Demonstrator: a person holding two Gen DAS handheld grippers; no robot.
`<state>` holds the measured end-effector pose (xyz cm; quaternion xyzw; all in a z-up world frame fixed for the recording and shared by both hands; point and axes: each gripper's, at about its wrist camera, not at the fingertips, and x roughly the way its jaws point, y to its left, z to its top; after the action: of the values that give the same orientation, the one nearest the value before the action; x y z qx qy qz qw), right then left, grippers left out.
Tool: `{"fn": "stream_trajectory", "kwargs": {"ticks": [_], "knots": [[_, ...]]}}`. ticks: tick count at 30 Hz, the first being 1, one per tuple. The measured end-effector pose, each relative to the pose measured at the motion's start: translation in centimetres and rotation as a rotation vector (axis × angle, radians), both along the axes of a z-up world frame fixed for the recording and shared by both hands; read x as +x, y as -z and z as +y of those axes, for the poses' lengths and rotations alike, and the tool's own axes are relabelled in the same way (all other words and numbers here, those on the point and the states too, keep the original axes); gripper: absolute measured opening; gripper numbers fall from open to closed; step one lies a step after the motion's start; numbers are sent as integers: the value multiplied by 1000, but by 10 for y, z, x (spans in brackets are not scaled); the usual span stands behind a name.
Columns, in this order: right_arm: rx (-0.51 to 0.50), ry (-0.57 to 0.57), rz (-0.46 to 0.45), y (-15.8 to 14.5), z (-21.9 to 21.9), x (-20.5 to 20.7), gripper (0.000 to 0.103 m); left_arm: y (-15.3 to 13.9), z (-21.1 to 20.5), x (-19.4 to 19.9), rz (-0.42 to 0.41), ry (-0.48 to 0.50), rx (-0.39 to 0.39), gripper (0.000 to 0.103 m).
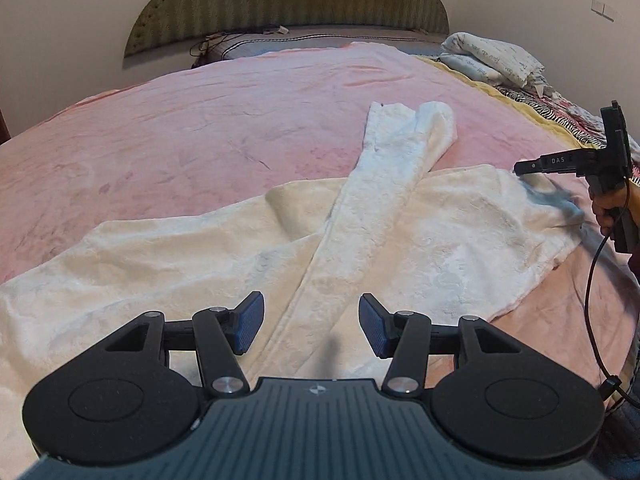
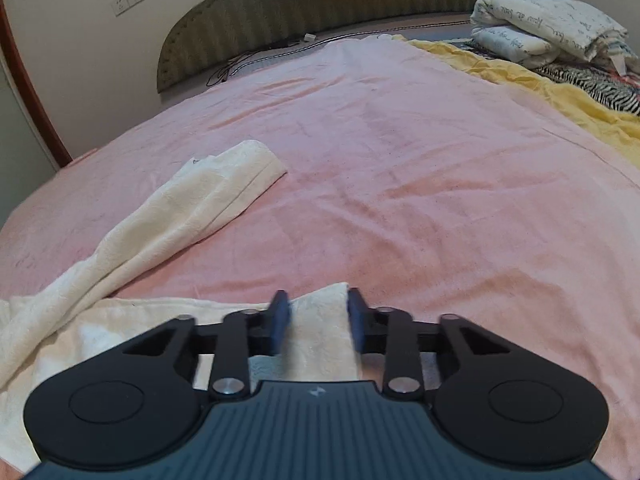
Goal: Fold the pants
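White fleece pants (image 1: 380, 236) lie spread on the pink bedspread (image 1: 200, 132). One leg crosses over the other and points toward the headboard. My left gripper (image 1: 311, 326) is open and empty, hovering just above the crossing leg near the front edge. My right gripper (image 2: 318, 320) is open with its jaws on either side of a corner of the pants (image 2: 320, 320) at their right end, not closed on it. The right gripper also shows in the left wrist view (image 1: 520, 168) at the far right, at the pants' edge. The far leg end (image 2: 240, 168) lies to the left in the right wrist view.
A green padded headboard (image 1: 288, 4) stands at the back. Folded printed bedding (image 1: 496, 60) lies at the back right, beside a yellow blanket (image 2: 540, 88) and zebra-print cloth (image 2: 600, 84). Cables (image 1: 208, 42) lie near the headboard. A cable (image 1: 592, 292) hangs from the right gripper.
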<state>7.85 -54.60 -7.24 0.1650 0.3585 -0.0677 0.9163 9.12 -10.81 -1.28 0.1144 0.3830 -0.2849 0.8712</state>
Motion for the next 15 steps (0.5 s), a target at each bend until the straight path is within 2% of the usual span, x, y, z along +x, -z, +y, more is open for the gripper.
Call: {"fn": "stream_trajectory", "kwargs": {"ticks": [2,6,9,10,12,14,15], "knots": [[-35,-3,-16,-6,2,1,11,1,-6,1,2,10,-1,57],[-167,17,-45,-17,9,16,11,4,-20,5,15,26,-15,57],[-270,18,29,-4,18,38,11,8,-28,4,11,32,-7,57],[-264,34,52,2,16,42,12,9,-28,4,14,35,-8,57],[-276,123,30,-3,16,32,16,9,-26,3,11,44,-19,58],[-350,263,12,-17,24,10,17,10,-25,3,8,45,-25,59],[-322,248,-35,-25,31,-6,17,11,-25,5,13,44,-29,59]]}}
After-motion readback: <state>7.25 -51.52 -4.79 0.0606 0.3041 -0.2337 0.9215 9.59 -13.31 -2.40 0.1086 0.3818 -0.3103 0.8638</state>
